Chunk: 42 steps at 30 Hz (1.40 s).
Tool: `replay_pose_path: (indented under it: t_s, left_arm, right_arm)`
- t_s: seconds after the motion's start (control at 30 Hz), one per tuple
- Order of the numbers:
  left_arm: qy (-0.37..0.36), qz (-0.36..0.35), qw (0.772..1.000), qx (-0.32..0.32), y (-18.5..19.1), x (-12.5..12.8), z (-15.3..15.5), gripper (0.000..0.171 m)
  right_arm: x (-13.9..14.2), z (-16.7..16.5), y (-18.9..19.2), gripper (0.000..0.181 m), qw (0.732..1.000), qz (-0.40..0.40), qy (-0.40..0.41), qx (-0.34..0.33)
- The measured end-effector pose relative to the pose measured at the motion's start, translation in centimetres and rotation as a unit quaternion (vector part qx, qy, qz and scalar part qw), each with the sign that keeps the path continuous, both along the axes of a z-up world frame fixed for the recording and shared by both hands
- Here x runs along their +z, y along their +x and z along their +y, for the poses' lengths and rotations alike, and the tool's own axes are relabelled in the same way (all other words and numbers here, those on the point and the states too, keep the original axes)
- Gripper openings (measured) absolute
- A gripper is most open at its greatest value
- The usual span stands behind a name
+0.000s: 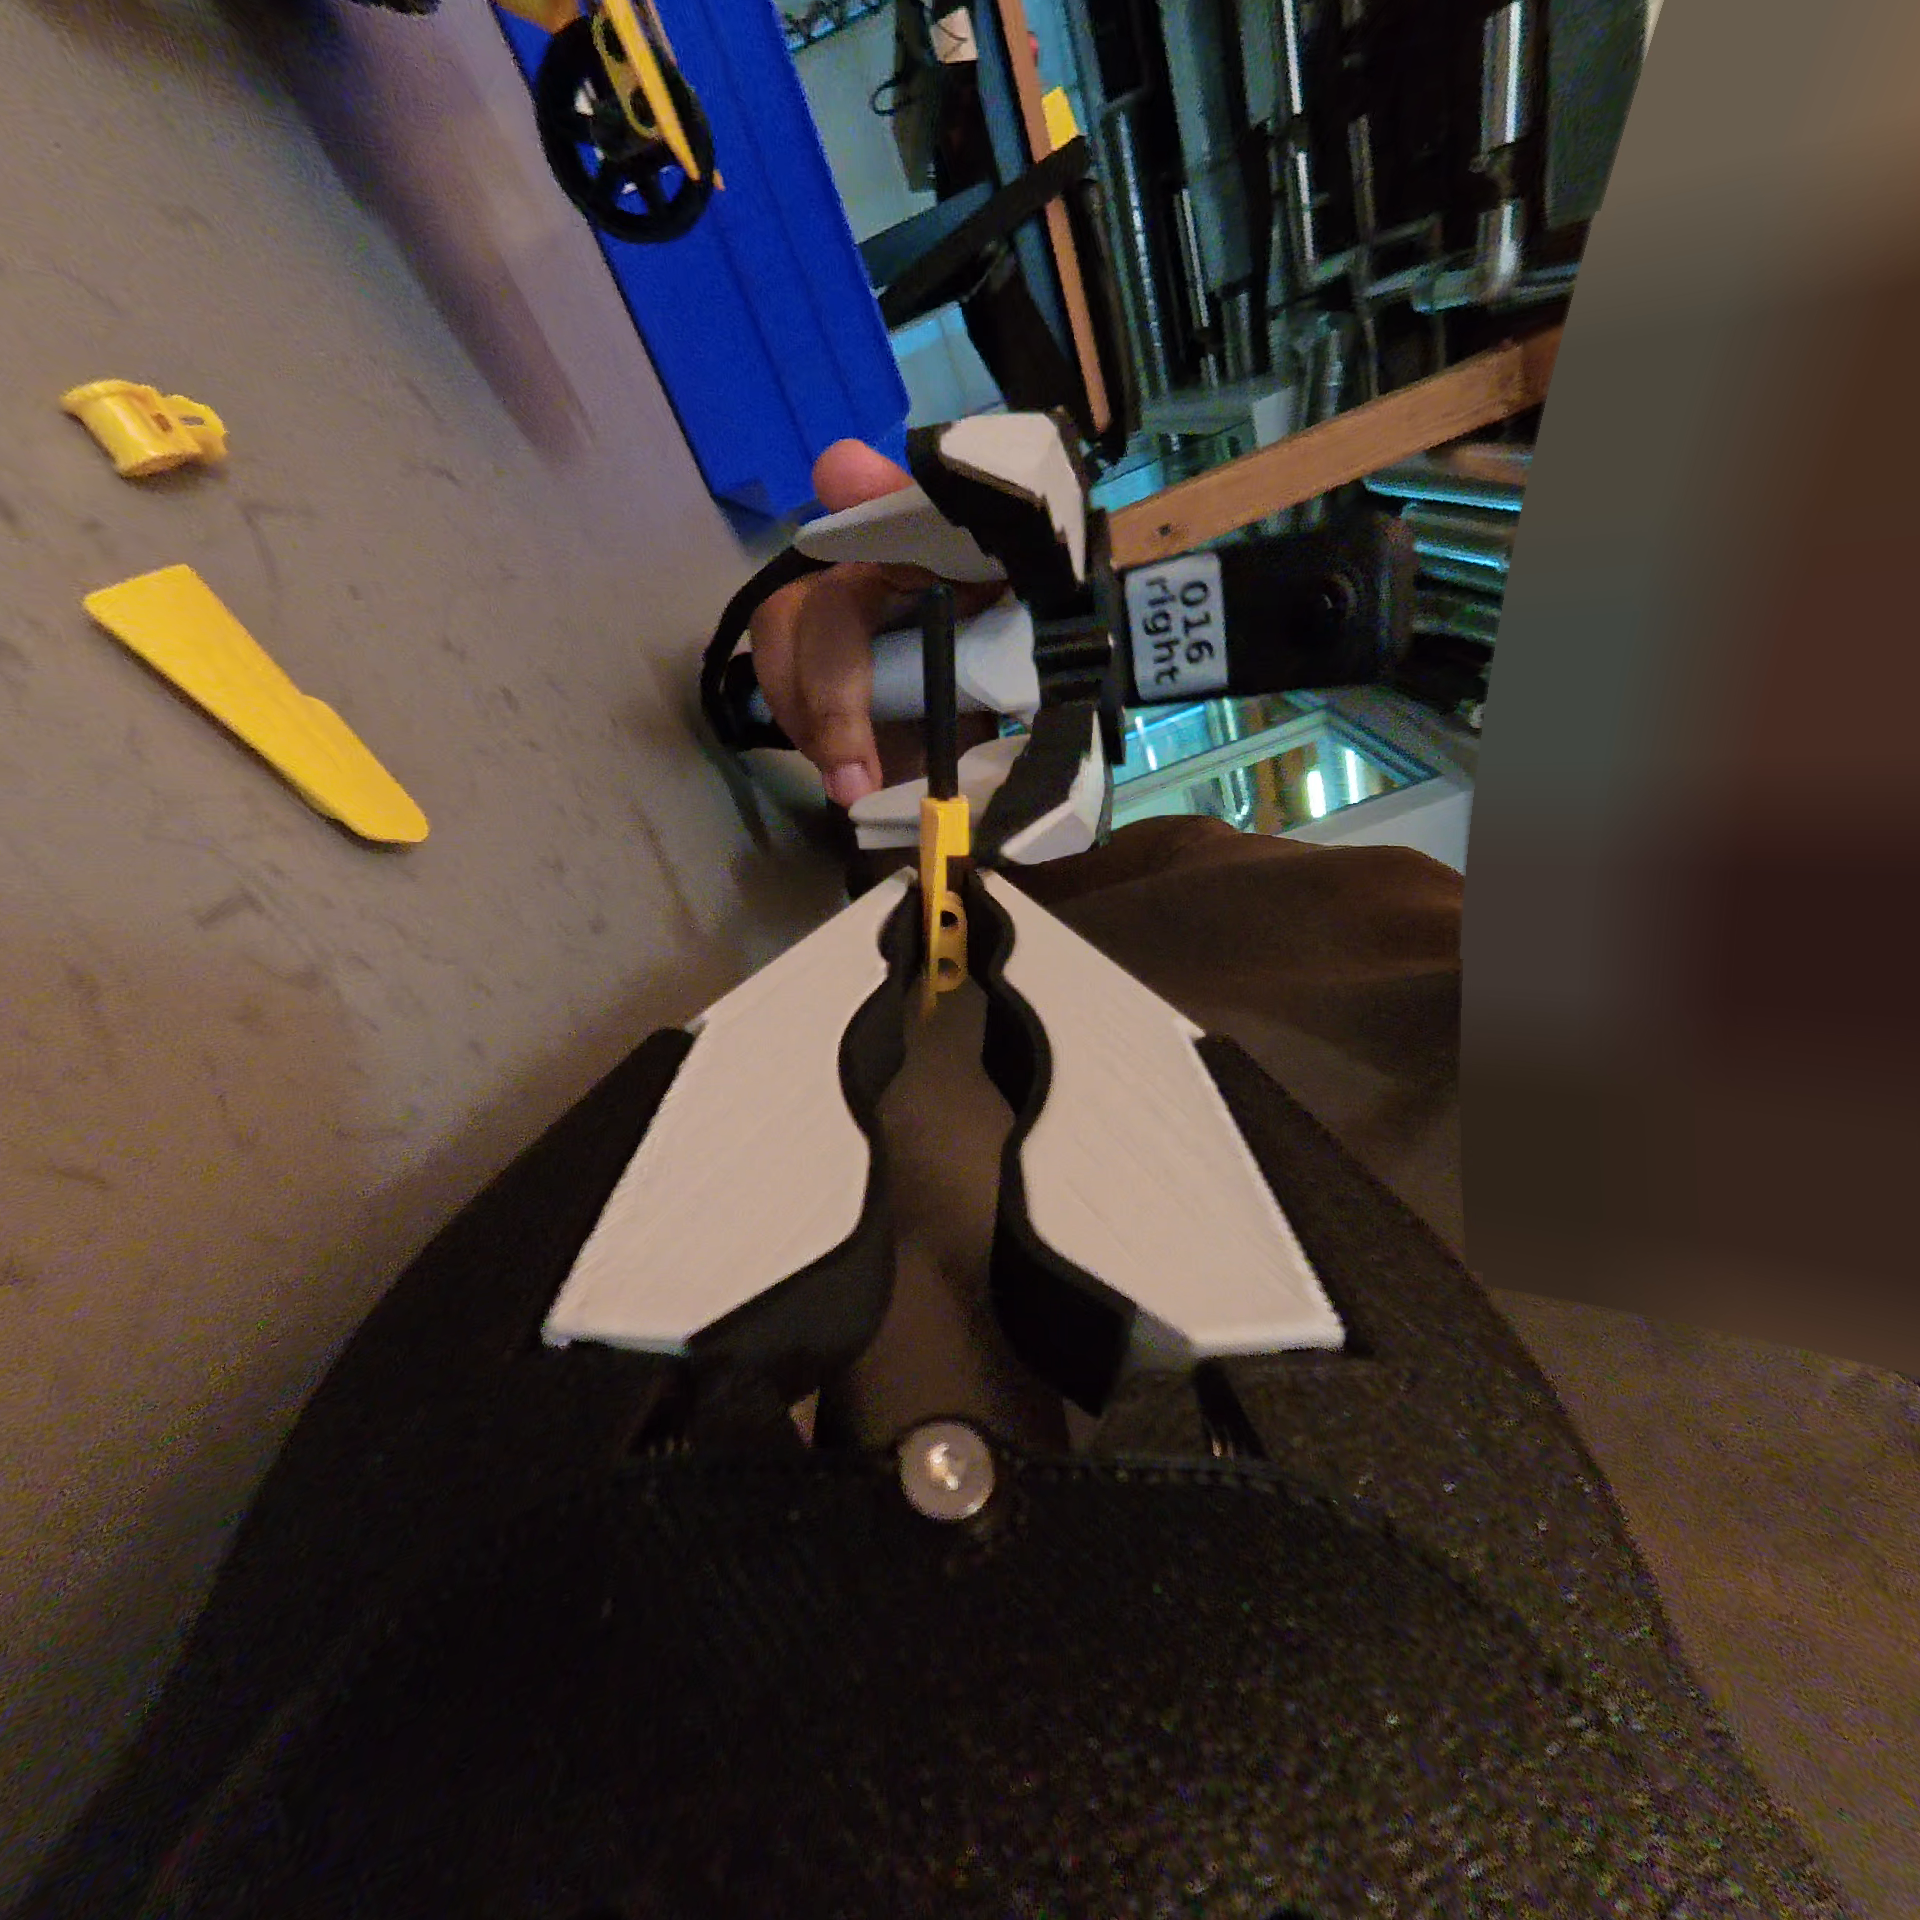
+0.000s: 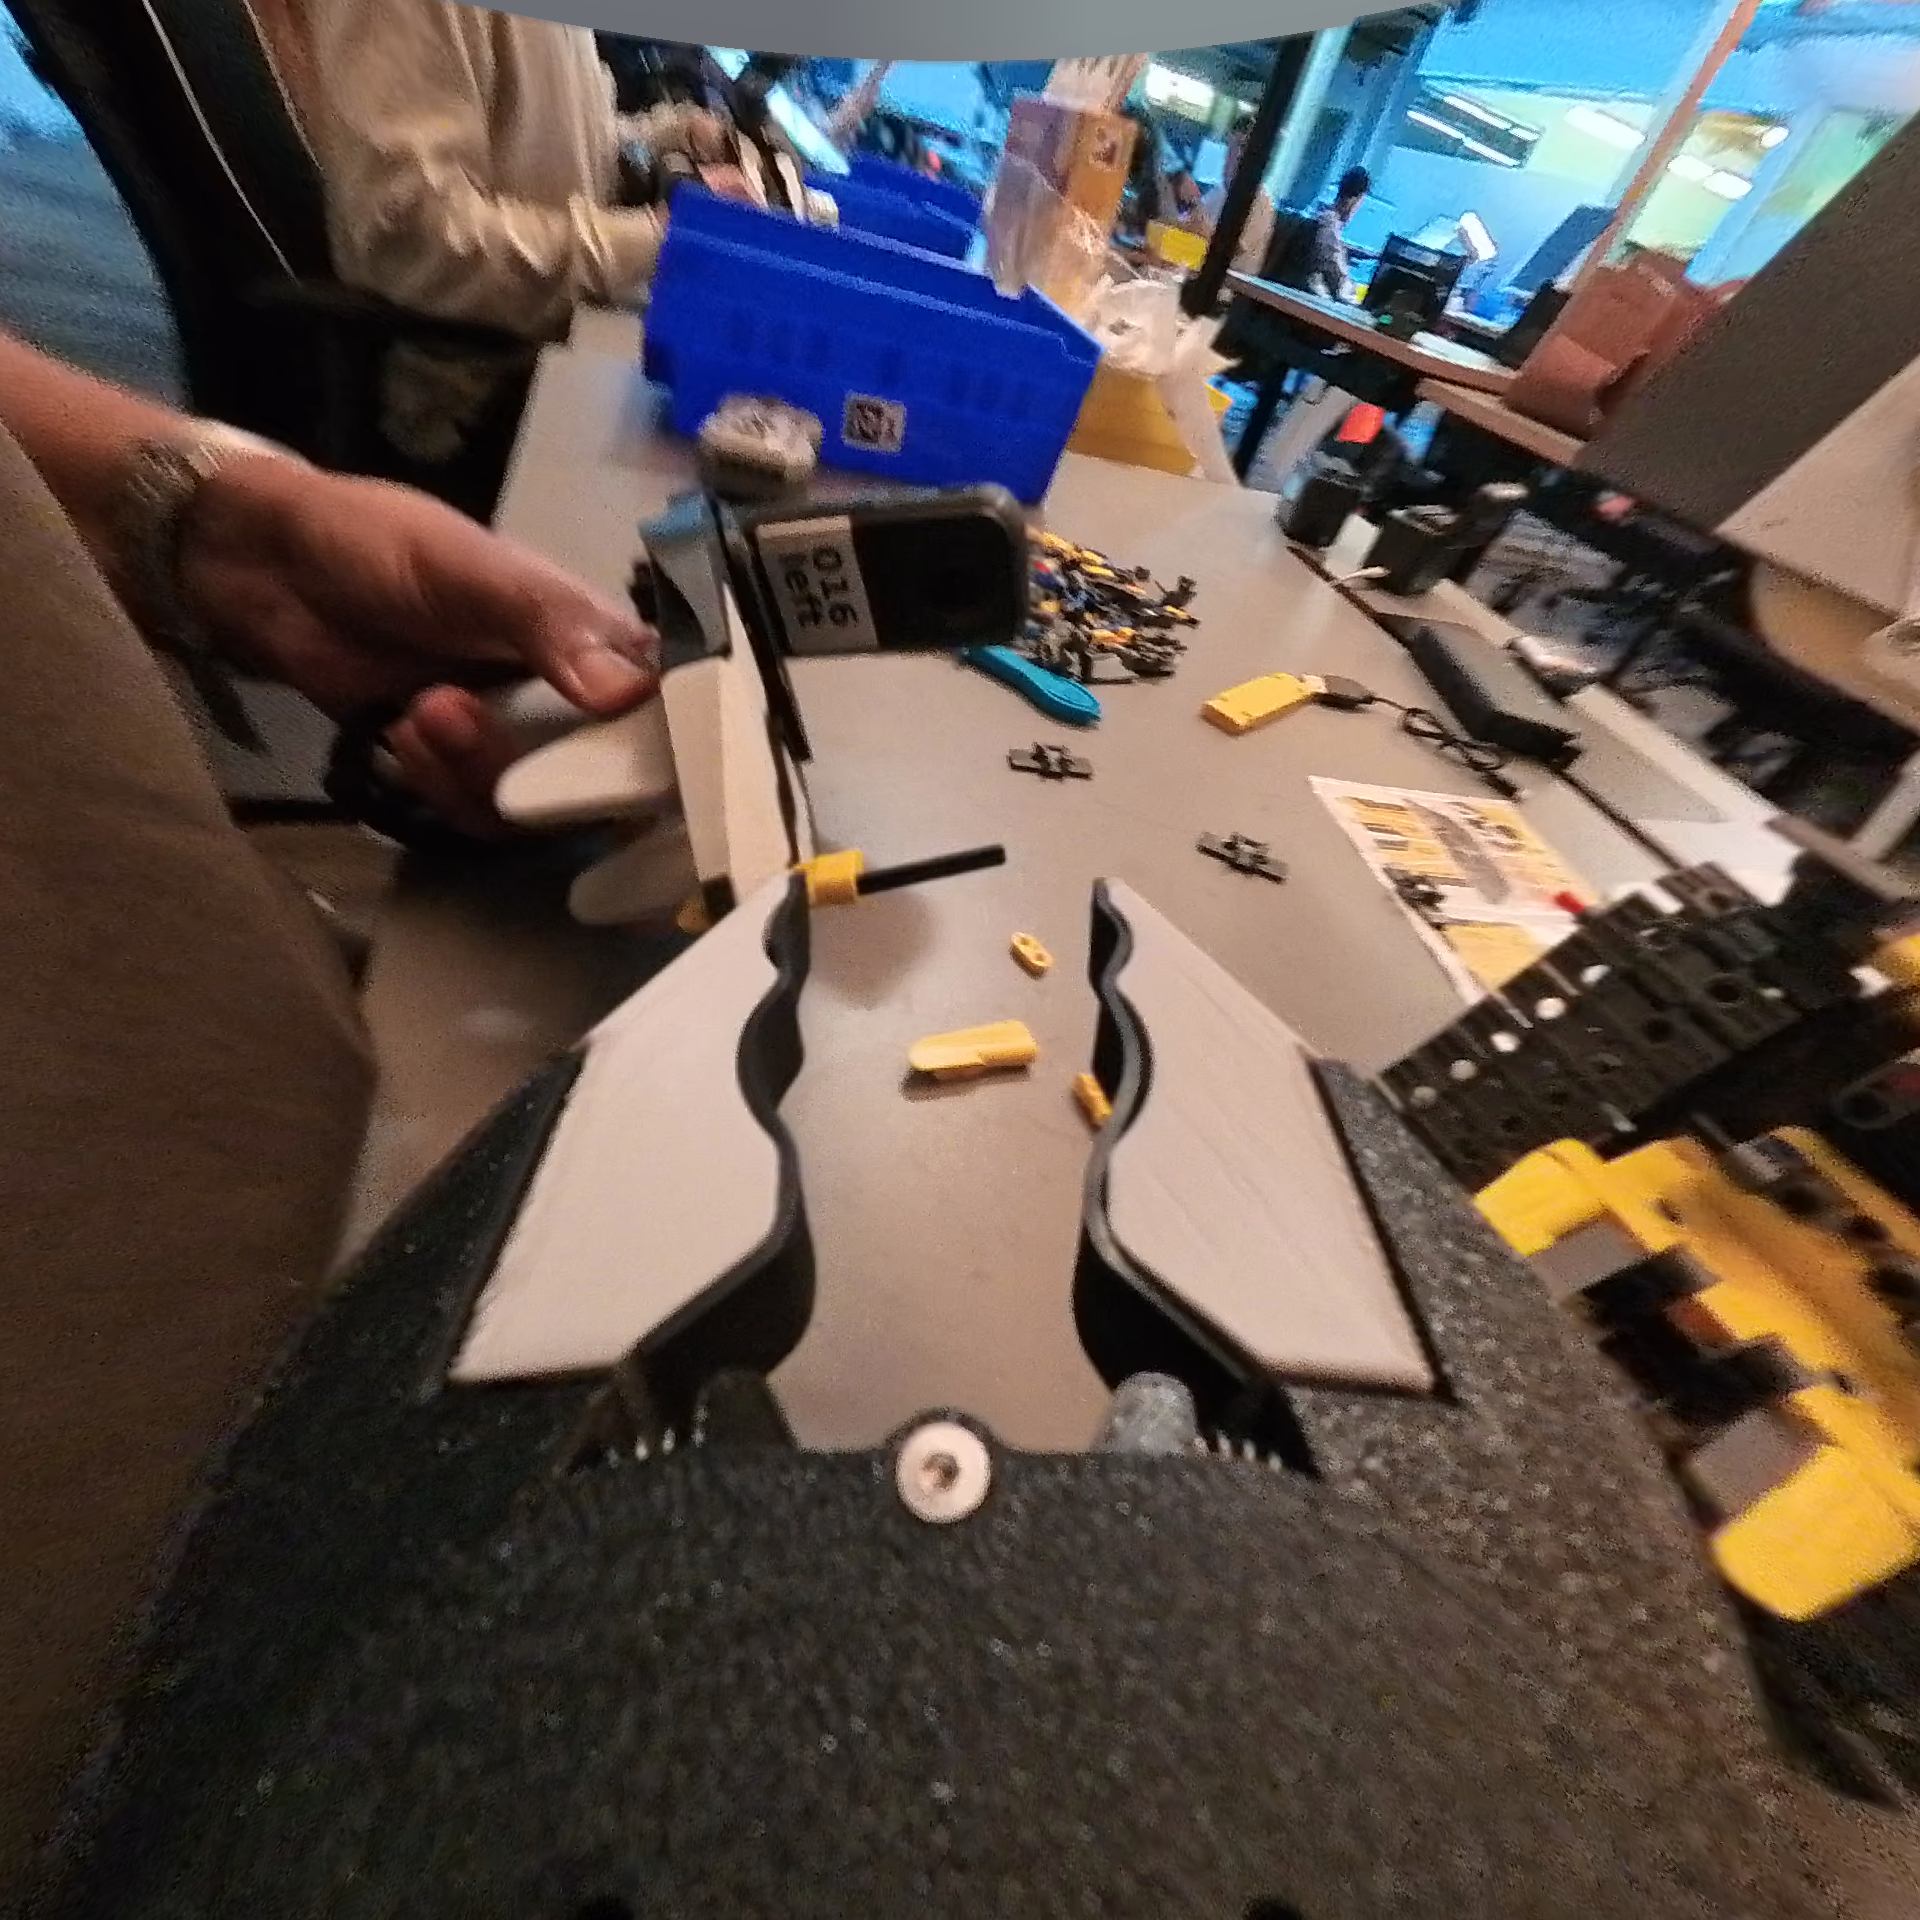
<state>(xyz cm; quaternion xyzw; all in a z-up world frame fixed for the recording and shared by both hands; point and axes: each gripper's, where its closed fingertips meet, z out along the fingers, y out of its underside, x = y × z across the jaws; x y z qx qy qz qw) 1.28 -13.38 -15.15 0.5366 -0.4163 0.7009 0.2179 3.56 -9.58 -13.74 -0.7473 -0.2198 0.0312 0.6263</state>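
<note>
Between my left gripper's (image 1: 940, 925) fingertips I see a small yellow connector (image 1: 943, 894) clamped, a black rod (image 1: 940, 691) sticking out of it. My right gripper (image 2: 951, 904) hangs above the grey table (image 2: 935, 769) with its fingers spread apart and empty, just beside that rod. Loose yellow pieces (image 2: 974, 1044) lie below it, and a blue bin (image 2: 862, 343) stands well behind.

Both wrist views look close along their fingers, facing each other, sharing the grey table (image 2: 935, 790).
</note>
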Motion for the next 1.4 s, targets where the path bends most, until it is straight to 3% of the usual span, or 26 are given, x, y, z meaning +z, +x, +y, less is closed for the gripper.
replay_pose_path:
  t_s: [0.13,0.6,0.7,1.07,1.23,1.4]
  left_arm:
    - [-0.009,-0.009,1.000,-0.011,-0.2,0.4,-0.5,0.003]
    - [0.022,-0.023,0.998,-0.059,-1.0,0.3,-2.3,0.003]
    - [0.024,-0.028,0.997,-0.063,-1.1,0.3,-2.5,0.008]
    - [0.039,-0.023,0.999,-0.026,-0.4,0.0,-1.2,0.002]
    - [0.154,-0.003,0.988,-0.004,-0.4,-1.9,0.3,0.002]
    - [0.367,0.011,0.930,0.010,-0.5,-4.8,2.9,0.003]
  right_arm:
    - [0.5,-0.5,-0.7,0.063,0.995,0.086,-0.020,0.049]
    - [0.2,-1.4,-2.0,0.036,0.997,-0.005,0.019,0.079]
    - [0.5,-1.4,-1.3,0.005,0.998,0.001,0.026,0.065]
    - [-0.1,-0.7,0.6,0.019,1.000,0.015,0.001,0.017]
    - [-1.1,-0.3,2.2,0.027,0.999,0.027,-0.038,-0.023]
    - [-4.2,0.2,2.1,0.031,0.989,0.016,-0.143,-0.024]
